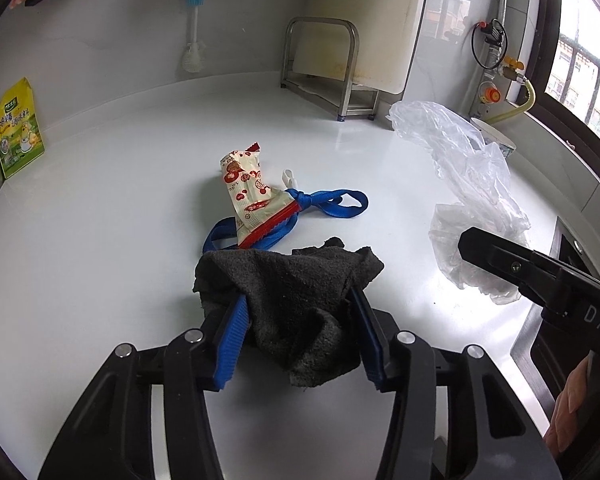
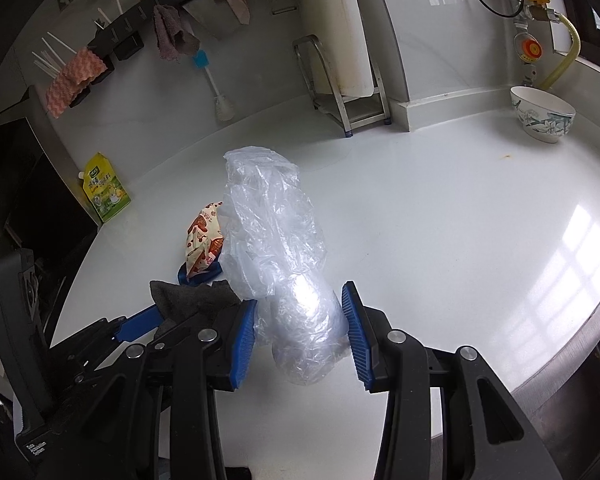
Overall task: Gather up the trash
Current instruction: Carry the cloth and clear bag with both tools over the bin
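The white counter (image 1: 100,264) carries all items. At its far left edge, against the wall, a yellow-green spouted seasoning pouch (image 1: 18,130) stands upright. Toward the middle of the counter a red-and-cream snack wrapper (image 1: 252,196) lies across a knotted blue strap (image 1: 332,204), touching it; a small white plastic piece (image 1: 289,178) sits just beyond the wrapper. Nearer the front edge, a dark grey cloth (image 1: 300,300) is bunched between the blue pads of the left hand-held gripper (image 1: 300,312). Both pads press into the cloth, so the jaws are clamped on it; part of the cloth hangs below the pads and part rests on the counter, near the strap.

At the far edge, a steel rack (image 1: 332,64) holds a pale cutting board upright. Right of the middle, a crumpled clear plastic bag (image 2: 276,248) rises from the right hand-held gripper (image 2: 300,328), whose pads close on the bag's lower bulge; contact of the right pad is not entirely clear. The bag leans over the wrapper in the right wrist view. A floral ceramic bowl (image 2: 542,114) stands near the far right corner, well apart from the rest.
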`<move>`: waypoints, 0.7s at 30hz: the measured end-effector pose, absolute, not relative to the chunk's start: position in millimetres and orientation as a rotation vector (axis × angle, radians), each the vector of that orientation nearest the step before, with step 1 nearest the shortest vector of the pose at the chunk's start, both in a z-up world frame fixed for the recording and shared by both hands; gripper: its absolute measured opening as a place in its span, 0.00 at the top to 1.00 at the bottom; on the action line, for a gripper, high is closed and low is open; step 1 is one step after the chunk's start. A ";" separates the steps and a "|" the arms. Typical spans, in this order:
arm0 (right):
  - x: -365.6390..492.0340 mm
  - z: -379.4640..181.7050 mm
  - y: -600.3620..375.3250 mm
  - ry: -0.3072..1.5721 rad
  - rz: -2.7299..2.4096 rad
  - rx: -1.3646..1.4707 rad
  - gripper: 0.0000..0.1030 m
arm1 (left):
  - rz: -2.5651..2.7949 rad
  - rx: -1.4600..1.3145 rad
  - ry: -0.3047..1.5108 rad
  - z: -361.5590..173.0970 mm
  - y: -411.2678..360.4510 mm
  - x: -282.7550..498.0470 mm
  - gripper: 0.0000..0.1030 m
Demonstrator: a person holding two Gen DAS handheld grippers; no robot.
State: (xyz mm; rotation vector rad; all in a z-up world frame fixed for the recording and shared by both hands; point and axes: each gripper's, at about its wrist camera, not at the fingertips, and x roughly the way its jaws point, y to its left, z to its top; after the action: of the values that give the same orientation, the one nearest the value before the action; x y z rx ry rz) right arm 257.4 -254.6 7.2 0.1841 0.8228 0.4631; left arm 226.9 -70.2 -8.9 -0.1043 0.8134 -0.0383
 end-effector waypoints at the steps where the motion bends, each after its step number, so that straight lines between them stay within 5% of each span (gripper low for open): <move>1: 253.9 7.7 -253.4 0.822 0.462 0.185 0.61 | -0.046 -0.103 0.814 -7.5 -69.1 224.3 0.54; 21: 119.5 18.7 -245.4 0.790 0.341 0.380 0.61 | -0.064 -0.024 0.752 23.2 -23.9 117.2 0.55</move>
State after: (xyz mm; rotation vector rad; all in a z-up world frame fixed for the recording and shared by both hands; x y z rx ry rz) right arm 119.5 -245.4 18.7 0.3801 0.7903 0.3412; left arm 117.2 -23.9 23.2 -0.0245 0.7523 -0.0644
